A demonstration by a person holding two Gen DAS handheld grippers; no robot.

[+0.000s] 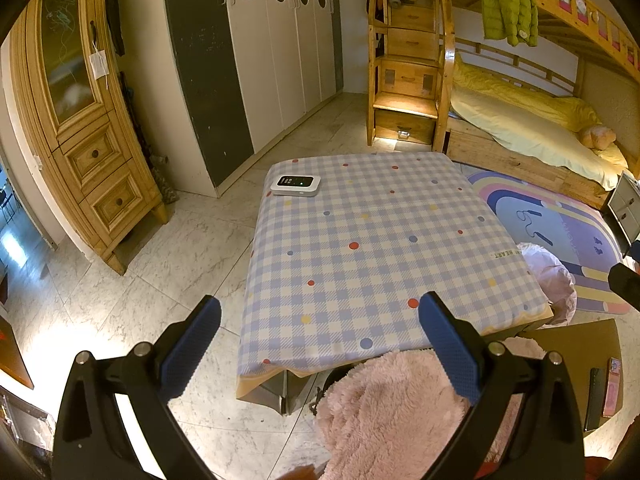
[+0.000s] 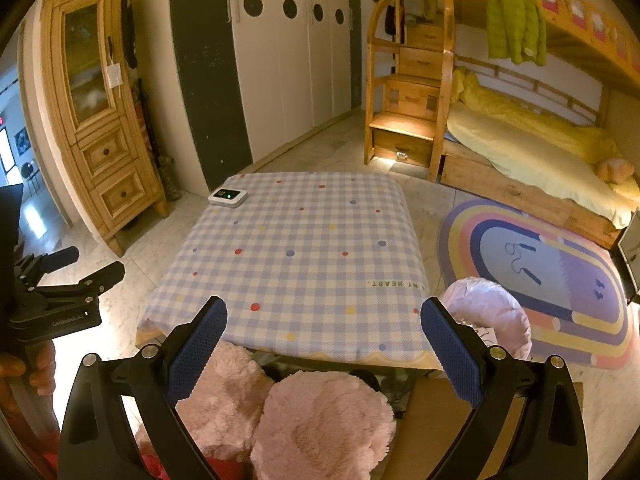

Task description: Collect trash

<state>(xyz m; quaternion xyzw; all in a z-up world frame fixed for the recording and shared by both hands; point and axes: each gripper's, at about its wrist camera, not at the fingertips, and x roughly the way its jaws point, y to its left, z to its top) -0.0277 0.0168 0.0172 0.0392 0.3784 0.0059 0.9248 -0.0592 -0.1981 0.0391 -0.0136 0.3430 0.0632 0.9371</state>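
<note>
A low table with a blue-and-white checked cloth (image 1: 380, 240) stands on the floor; it also shows in the right wrist view (image 2: 304, 256). No loose trash shows on it. A bin lined with a pale pink bag (image 2: 488, 316) stands at the table's right side, also in the left wrist view (image 1: 552, 276). My left gripper (image 1: 320, 352) is open and empty above the table's near edge. My right gripper (image 2: 324, 352) is open and empty, held over the near edge. The left gripper also shows at the left of the right wrist view (image 2: 76, 276).
A small white device with a green light (image 1: 295, 185) lies on the table's far left corner. Pink fluffy knees (image 2: 312, 420) are below the grippers. A rainbow rug (image 2: 560, 272), a wooden bunk bed (image 2: 520, 152), a white wardrobe (image 1: 276, 48) and a wooden cabinet (image 1: 80, 120) surround the table.
</note>
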